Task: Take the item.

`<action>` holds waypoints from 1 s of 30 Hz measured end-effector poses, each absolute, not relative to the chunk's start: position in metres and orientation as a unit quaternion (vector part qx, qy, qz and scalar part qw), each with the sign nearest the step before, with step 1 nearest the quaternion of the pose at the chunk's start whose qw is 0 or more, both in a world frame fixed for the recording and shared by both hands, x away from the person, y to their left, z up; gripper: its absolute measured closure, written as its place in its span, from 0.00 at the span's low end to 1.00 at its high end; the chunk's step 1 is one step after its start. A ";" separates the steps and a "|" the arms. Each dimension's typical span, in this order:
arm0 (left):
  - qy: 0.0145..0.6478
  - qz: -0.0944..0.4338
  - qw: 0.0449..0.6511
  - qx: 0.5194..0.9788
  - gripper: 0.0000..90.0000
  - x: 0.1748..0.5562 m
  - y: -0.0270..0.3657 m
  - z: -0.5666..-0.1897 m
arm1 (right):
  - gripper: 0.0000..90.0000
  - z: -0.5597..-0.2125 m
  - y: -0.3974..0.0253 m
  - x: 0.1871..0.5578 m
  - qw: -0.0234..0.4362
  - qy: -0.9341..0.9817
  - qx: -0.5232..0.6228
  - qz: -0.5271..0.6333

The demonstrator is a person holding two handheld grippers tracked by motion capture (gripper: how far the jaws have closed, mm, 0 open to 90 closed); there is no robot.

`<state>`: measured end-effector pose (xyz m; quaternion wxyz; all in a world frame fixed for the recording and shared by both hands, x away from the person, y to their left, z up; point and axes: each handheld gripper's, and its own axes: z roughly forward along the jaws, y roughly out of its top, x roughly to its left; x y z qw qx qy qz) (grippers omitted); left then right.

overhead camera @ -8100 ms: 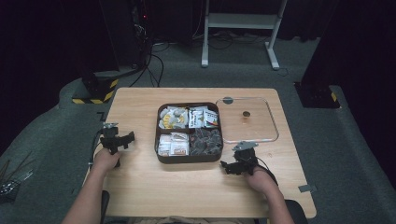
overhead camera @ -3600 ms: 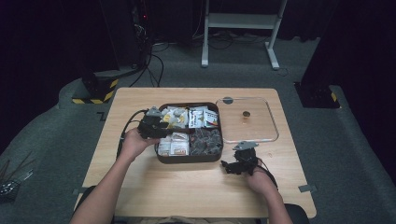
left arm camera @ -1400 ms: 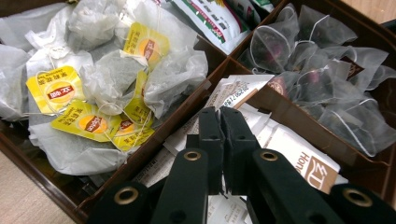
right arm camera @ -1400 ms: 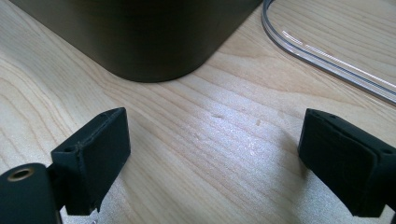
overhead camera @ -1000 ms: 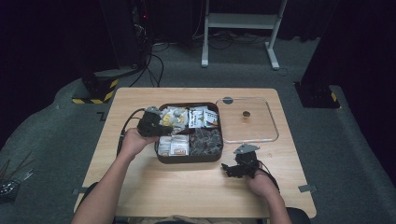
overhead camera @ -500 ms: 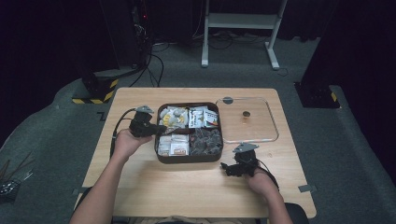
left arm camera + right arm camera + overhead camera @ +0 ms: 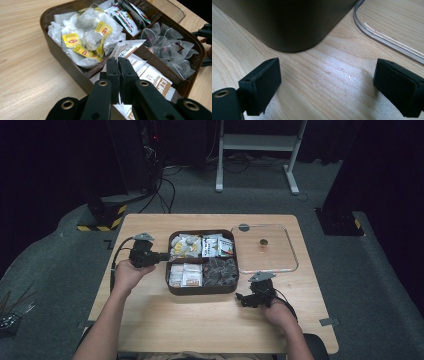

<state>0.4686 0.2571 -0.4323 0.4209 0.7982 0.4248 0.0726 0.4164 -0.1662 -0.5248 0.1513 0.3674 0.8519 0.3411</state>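
Observation:
A brown four-part box (image 7: 200,291) sits mid-table, holding tea bags with yellow tags (image 7: 87,32), printed sachets (image 7: 217,245), pyramid bags (image 7: 170,47) and white sachets (image 7: 155,77). My left gripper (image 7: 161,255) is at the box's left rim. In its own view the left gripper (image 7: 119,61) has its jaws pressed together on a white sachet (image 7: 126,47) that sticks up past the tips over the box wall (image 7: 62,57). My right gripper (image 7: 248,296) rests on the wood by the box's front right corner. The right gripper (image 7: 328,75) stands wide open with bare table between the jaws.
A clear lid (image 7: 265,249) with a small knob (image 7: 263,242) lies on the table right of the box; the lid's rim (image 7: 387,37) runs just beyond my right gripper. Bare wood spreads left of the box and along the front edge. Cables and stands are on the floor behind.
My left gripper reached from the table's left side into the box, shut on a white sachet, and has drawn back leftward to the box's rim. The right gripper has stayed put.

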 end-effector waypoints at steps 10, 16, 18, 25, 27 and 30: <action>0.449 0.089 0.430 0.779 0.98 0.465 0.284 -0.428 | 0.09 -0.525 -0.166 0.416 0.151 0.852 0.368 0.341; 0.461 0.099 0.432 0.769 0.98 0.463 0.301 -0.426 | 0.09 -0.525 -0.166 0.416 0.151 0.852 0.368 0.341; 0.468 0.100 0.430 0.766 0.98 0.463 0.304 -0.427 | 0.09 -0.525 -0.166 0.416 0.151 0.852 0.368 0.341; 0.484 0.108 0.412 0.764 0.98 0.463 0.316 -0.432 | 0.09 -0.525 -0.166 0.416 0.151 0.852 0.368 0.341; 0.491 0.108 0.411 0.761 0.98 0.464 0.321 -0.434 | 0.09 -0.525 -0.166 0.416 0.151 0.852 0.368 0.341; 0.500 0.111 0.400 0.760 0.98 0.465 0.325 -0.438 | 0.09 -0.525 -0.166 0.416 0.151 0.852 0.368 0.341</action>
